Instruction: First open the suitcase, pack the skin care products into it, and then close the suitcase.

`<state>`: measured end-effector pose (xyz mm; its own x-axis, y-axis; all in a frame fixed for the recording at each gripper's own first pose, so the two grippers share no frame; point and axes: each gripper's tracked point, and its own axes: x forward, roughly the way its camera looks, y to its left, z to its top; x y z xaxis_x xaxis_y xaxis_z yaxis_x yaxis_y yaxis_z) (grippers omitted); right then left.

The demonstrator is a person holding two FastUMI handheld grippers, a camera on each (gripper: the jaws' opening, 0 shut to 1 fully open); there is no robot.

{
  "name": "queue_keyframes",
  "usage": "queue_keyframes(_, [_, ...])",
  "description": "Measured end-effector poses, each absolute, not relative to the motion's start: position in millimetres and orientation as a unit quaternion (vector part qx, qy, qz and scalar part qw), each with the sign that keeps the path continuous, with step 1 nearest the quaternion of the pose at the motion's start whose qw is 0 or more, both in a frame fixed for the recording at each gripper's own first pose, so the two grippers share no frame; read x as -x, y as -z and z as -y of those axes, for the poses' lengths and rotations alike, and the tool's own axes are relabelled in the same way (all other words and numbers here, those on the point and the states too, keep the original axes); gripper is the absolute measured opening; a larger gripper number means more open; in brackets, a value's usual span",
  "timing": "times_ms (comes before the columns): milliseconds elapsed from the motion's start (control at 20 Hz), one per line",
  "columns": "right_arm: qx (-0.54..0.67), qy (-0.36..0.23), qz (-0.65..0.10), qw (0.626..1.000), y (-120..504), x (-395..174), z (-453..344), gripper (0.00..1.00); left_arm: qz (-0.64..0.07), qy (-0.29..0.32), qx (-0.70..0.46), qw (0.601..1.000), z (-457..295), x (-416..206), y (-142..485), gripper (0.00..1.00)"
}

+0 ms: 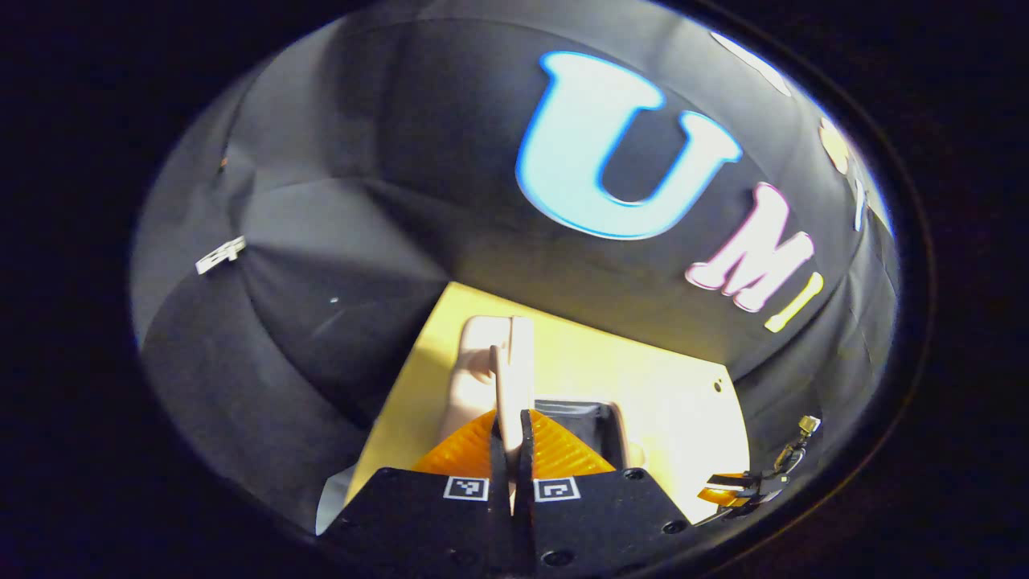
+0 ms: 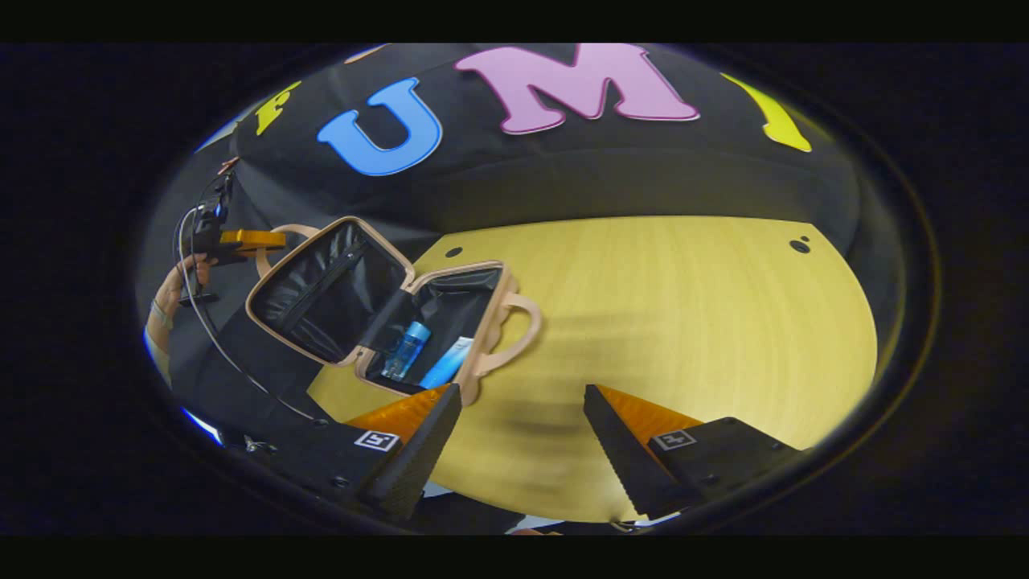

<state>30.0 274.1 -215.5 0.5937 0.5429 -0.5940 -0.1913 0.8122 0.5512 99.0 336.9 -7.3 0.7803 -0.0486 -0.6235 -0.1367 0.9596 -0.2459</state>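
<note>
The left gripper (image 1: pixel 512 438) is clamped on the lid handle (image 1: pixel 508 366) of the suitcase (image 2: pixel 386 310), which stands open on the table (image 2: pixel 659 322). The right gripper (image 2: pixel 522 434) hangs wide open and empty. A blue bottle (image 2: pixel 406 347) and tube (image 2: pixel 448 362) already lie inside, so closing seems to be what remains.

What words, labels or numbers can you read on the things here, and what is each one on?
No readable words or numbers on the objects.
Blue bottle and light blue tube inside the open suitcase: any print is too small to read.
Square markers on the right gripper and left gripper: coded black-and-white patterns, not text.
</note>
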Motion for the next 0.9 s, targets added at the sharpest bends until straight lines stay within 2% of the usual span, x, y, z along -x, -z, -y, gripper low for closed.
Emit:
queue_keyframes(250, [-0.228, -0.163, -0.390, 0.877, 229, -12, -191, 0.98, -0.343, 0.057, 0.151, 0.926, -189, -136, 37, 0.06])
queue_keyframes(450, [-0.243, -0.115, -0.383, 0.884, 230, 11, -135, 0.97, -0.385, 0.098, 0.141, 0.907, -99, -160, 126, 0.06])
queue_keyframes(700, [-0.239, -0.051, -0.383, 0.891, 240, 53, -73, 0.97, -0.468, 0.086, 0.115, 0.872, -53, -163, 239, 0.07])
queue_keyframes(800, [-0.225, -0.032, -0.387, 0.894, 247, 66, -57, 0.98, -0.490, 0.077, 0.090, 0.864, -44, -161, 264, 0.07])
queue_keyframes(900, [-0.222, -0.021, -0.383, 0.897, 244, 75, -49, 0.97, -0.486, 0.077, 0.074, 0.867, -36, -161, 275, 0.14])
